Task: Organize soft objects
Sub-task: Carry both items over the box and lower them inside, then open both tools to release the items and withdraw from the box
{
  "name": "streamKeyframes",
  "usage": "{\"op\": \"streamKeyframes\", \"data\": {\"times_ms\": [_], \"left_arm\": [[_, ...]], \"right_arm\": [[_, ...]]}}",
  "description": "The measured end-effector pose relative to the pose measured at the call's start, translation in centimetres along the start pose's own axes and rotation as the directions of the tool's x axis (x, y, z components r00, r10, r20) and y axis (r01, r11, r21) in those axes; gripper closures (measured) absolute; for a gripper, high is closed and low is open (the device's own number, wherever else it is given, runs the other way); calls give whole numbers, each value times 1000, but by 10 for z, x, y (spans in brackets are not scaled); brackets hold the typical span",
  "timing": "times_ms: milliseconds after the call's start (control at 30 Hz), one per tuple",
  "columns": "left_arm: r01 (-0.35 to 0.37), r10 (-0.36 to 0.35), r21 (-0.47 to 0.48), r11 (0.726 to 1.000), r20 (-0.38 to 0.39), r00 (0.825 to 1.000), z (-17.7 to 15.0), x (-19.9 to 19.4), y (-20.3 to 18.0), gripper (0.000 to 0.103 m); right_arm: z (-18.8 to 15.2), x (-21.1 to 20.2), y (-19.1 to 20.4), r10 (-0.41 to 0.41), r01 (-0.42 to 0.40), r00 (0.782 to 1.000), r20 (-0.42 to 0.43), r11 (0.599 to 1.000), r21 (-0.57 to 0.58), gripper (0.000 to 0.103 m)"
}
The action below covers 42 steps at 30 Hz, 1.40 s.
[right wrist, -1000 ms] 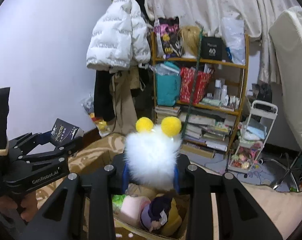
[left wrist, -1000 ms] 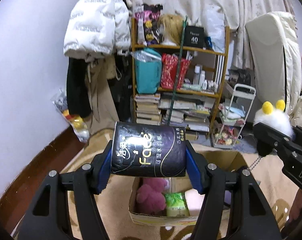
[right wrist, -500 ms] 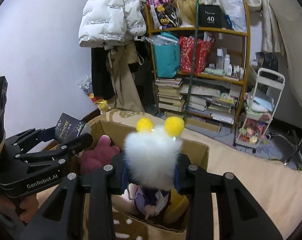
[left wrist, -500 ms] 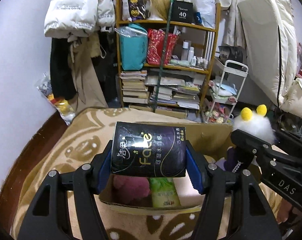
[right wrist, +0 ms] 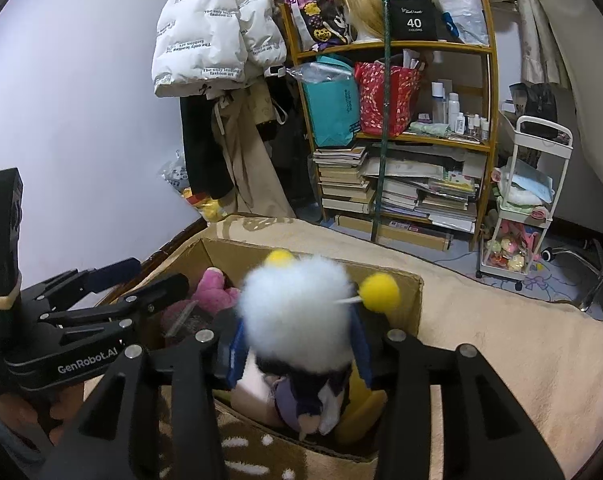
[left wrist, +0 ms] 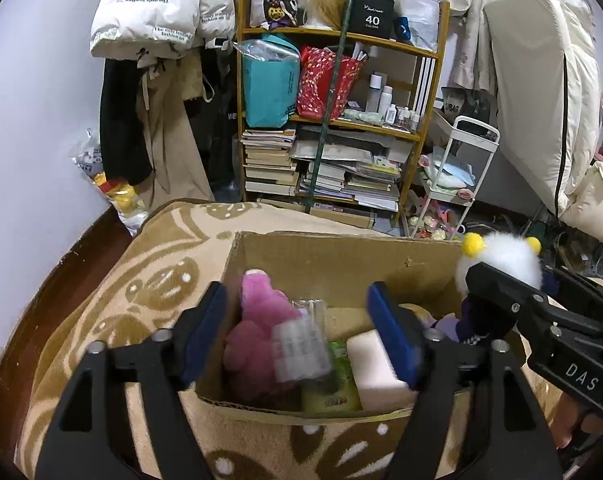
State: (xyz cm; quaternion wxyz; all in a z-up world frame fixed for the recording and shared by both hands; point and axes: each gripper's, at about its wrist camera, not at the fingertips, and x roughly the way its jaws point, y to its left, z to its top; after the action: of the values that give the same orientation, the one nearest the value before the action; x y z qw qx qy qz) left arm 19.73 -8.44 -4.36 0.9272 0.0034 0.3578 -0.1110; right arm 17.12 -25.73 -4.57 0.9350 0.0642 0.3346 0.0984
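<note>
Now both grippers low over cardboard box (left wrist: pixel 341 264) on patterned blanket (left wrist: pixel 149 280). Left gripper (left wrist: pixel 297 332) jaws just opened, spread, empty; dark tissue pack (left wrist: pixel 301 346) blurred, dropping beside pink plush (left wrist: pixel 257 320). Right gripper (right wrist: pixel 297 344) jaws just widening; white pompom toy (right wrist: pixel 301 312) between them, blurred, apparently slipping free. Both drop-offs nearly done.

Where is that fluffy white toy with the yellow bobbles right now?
In the right wrist view the white toy sits between the right gripper's fingers, over the near right part of the cardboard box, above a purple doll.
</note>
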Motion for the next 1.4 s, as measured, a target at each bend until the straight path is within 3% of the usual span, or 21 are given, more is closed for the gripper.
{"op": "streamKeyframes", "data": {"times_ms": [167, 300, 767, 900, 1000, 1133, 1300, 1400], "left_arm": [[-6, 6, 13, 1000, 11, 1000, -1, -4, -2, 22], [-18, 18, 29, 999, 14, 1000, -1, -6, -4, 20], [-63, 63, 16, 998, 27, 998, -4, -24, 7, 18], [-89, 88, 22, 996, 41, 995, -6, -36, 11, 15], [-99, 96, 35, 995, 56, 994, -8, -47, 10, 13], [-114, 110, 62, 992, 73, 991, -12, -67, 6, 8], [-128, 124, 54, 990, 71, 990, -18, -90, 9, 7], [-130, 127, 31, 991, 82, 988, -20, -106, 13, 6]], "right_arm": [[-2, -2, -3, -1, 1, 1000, 2, 1000, 7, 55], [-2, -7, -8, -8, 8, 1000, 19, 1000, 30, 45], [1, -24, -12, -5, 3, 999, 34, 998, 63, 44], [-1, -35, -13, -26, 23, 999, 45, 997, 69, 30], [-2, -43, -16, -37, 32, 998, 46, 995, 92, 29], [-2, -60, -16, -75, 69, 996, 56, 993, 95, 12], [4, -88, -5, -102, 99, 991, 84, 994, 38, 0], [6, -106, 3, -109, 108, 988, 113, 994, 15, 0]]}}
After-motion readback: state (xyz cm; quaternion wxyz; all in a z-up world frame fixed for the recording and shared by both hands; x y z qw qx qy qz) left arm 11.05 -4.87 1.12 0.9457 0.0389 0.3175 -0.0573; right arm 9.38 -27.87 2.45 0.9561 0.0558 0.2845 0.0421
